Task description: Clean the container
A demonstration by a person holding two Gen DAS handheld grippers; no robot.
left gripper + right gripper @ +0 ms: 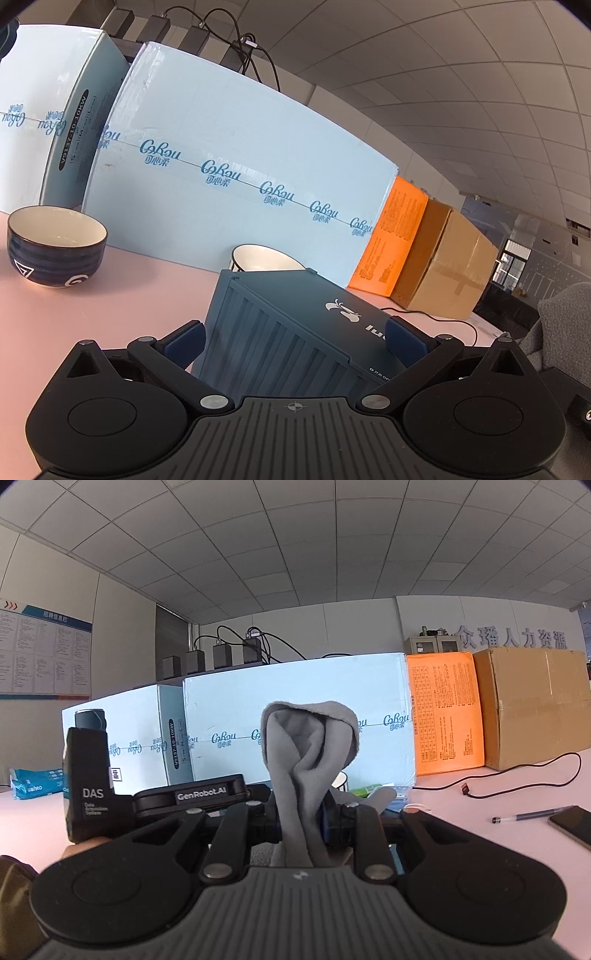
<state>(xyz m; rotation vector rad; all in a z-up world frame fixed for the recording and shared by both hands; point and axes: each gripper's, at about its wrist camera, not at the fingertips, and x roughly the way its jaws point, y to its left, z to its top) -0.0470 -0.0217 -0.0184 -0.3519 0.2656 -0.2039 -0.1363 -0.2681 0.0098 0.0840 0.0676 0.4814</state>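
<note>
The dark blue ribbed plastic container (295, 332) sits tilted on the pink worktop (110, 314), clamped between the pads of the left tool (295, 341). The right tool (301, 821) is clenched on a grey fleece cloth (306, 746) that stands up between its pads. Towards the far edge, a dark blue ceramic bowl (55, 247) and a white bowl (266, 258) stand before pale blue cartons (240, 155).

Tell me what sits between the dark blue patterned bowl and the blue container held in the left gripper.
Nothing: in the left wrist view only bare pink table lies between the dark blue bowl and the blue container.
</note>
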